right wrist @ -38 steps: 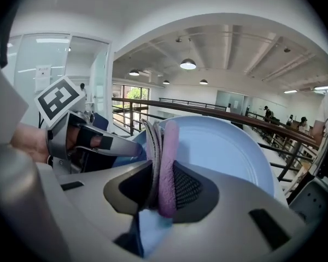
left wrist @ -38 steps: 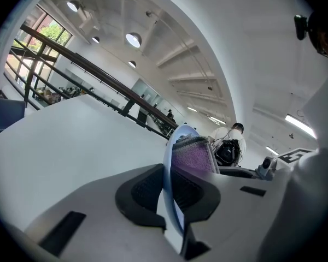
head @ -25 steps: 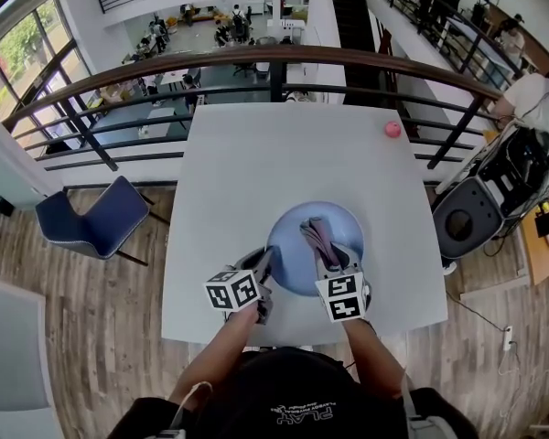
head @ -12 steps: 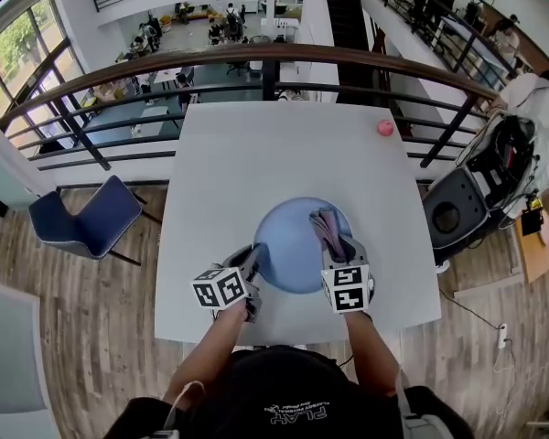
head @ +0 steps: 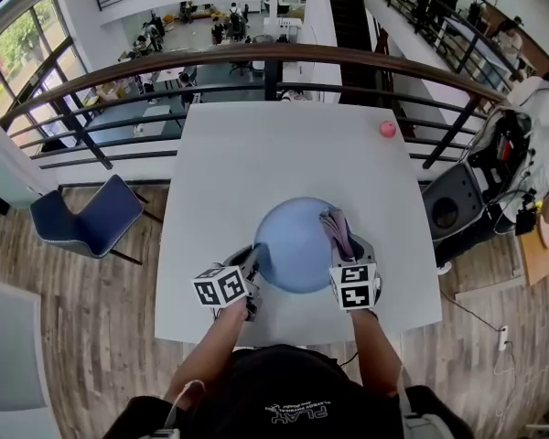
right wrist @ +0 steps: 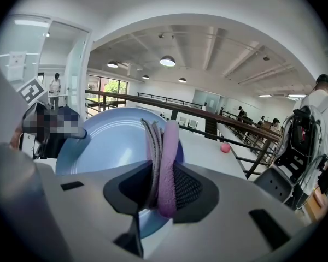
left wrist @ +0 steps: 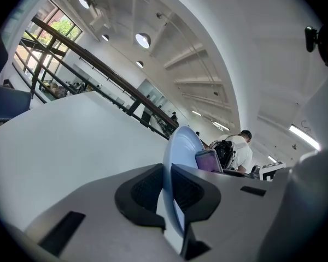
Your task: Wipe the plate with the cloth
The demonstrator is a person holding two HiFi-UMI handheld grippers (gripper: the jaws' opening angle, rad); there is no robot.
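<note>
A light blue plate (head: 297, 240) lies on the white table (head: 284, 144) in front of me. My left gripper (head: 253, 265) is shut on the plate's left rim (left wrist: 177, 146), the rim edge-on between its pads. My right gripper (head: 346, 250) is shut on a folded purple-grey cloth (head: 336, 229), which rests on the plate's right part. In the right gripper view the cloth (right wrist: 163, 162) stands folded between the jaws with the plate (right wrist: 106, 138) behind it.
A small pink ball (head: 387, 128) sits near the table's far right corner, also seen as a ball (right wrist: 224, 147) in the right gripper view. A dark railing (head: 256, 62) runs behind the table. A blue chair (head: 87, 218) stands at the left, a person (left wrist: 240, 149) and bags at the right.
My right gripper has carried the cloth from the plate's middle toward its right rim. The left gripper has kept its hold on the left rim.
</note>
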